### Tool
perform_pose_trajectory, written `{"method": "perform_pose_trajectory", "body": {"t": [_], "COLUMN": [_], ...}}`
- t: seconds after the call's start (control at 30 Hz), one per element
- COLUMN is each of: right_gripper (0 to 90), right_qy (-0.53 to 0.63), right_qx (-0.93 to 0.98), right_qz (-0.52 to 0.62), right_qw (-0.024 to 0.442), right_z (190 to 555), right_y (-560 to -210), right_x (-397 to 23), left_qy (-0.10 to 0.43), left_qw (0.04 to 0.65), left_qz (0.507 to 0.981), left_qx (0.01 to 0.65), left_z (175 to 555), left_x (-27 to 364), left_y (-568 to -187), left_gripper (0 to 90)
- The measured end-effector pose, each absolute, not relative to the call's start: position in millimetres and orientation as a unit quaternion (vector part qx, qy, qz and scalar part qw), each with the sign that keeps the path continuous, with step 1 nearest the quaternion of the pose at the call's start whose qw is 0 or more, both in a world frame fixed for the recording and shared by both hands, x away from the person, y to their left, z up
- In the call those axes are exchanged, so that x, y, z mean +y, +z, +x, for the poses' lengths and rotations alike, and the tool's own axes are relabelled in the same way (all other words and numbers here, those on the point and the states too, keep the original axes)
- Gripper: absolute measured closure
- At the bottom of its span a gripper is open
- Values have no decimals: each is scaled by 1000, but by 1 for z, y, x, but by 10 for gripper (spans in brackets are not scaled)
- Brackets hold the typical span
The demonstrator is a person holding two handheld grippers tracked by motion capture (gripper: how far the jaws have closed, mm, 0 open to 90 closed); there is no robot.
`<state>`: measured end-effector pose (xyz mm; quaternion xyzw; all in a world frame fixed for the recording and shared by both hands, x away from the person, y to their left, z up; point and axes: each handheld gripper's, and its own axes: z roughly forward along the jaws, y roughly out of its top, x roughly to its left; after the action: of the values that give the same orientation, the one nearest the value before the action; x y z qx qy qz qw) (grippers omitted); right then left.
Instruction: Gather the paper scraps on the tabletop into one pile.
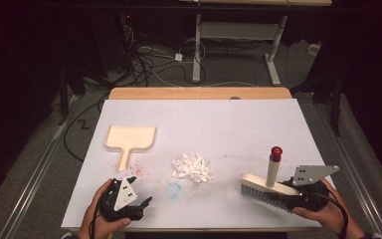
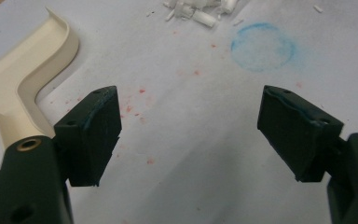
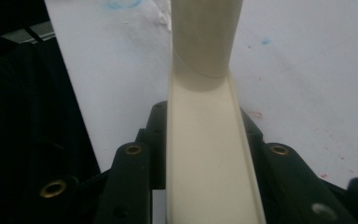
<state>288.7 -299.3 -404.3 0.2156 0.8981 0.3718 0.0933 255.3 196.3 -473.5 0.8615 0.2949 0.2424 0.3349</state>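
on the white table (image 1: 258, 124), my right gripper (image 1: 298, 191) clamps the cream brush with grey bristles (image 1: 266, 188); my left gripper (image 1: 138, 205) gapes wide near the empty cream plastic dustpan (image 1: 129, 138), white paper scraps (image 1: 192, 167) between.

Dim, dark surroundings; the white table (image 1: 238, 119) is evenly lit, the close views soft.

You have one cream dustpan (image 1: 129, 139), one cream brush (image 1: 268, 186) with a red-capped handle, one heap of white scraps (image 1: 192, 168), one blue chalk ring (image 1: 174, 189), and two black grippers, the left gripper (image 1: 140, 205) and the right gripper (image 1: 291, 191).
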Motion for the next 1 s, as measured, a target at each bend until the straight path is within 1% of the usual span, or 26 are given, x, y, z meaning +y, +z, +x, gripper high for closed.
{"method": "perform_pose_trajectory", "body": {"t": [0.2, 0.27, 0.4, 0.5, 0.6, 0.73, 0.77, 0.8, 0.9, 0.93, 0.97, 1.0], "right_gripper": [680, 678, 658, 619, 600, 545, 518, 479, 428, 451, 512, 531], "right_qy": [348, 335, 320, 313, 303, 276, 267, 258, 244, 243, 247, 252], "right_qx": [903, 903, 911, 916, 919, 927, 928, 929, 922, 916, 910, 906], "right_qz": [232, 240, 225, 214, 207, 208, 212, 211, 233, 242, 249, 254], "right_qw": [100, 121, 130, 135, 141, 146, 150, 162, 190, 208, 222, 225], "right_z": [309, 316, 331, 342, 353, 370, 374, 378, 390, 393, 395, 396], "right_y": [-412, -413, -412, -410, -409, -409, -408, -408, -408, -407, -407, -406], "right_x": [-301, -301, -301, -300, -300, -298, -297, -295, -292, -292, -293, -294], "left_qy": [240, 241, 241, 241, 240, 237, 236, 235, 234, 234, 235, 235], "left_qw": [328, 322, 323, 324, 321, 322, 322, 323, 323, 324, 324, 325], "left_qz": [865, 867, 867, 867, 869, 868, 868, 869, 869, 869, 869, 869], "left_qx": [294, 293, 293, 293, 291, 294, 294, 293, 291, 290, 291, 290], "left_z": [257, 257, 257, 257, 257, 258, 258, 258, 258, 258, 258, 257], "left_x": [195, 194, 193, 192, 193, 194, 194, 194, 194, 194, 193, 194], "left_y": [-475, -476, -476, -476, -477, -478, -478, -478, -478, -478, -478, -478], "left_gripper": [206, 206, 206, 206, 206, 206, 206, 206, 206, 206, 206, 206]}}
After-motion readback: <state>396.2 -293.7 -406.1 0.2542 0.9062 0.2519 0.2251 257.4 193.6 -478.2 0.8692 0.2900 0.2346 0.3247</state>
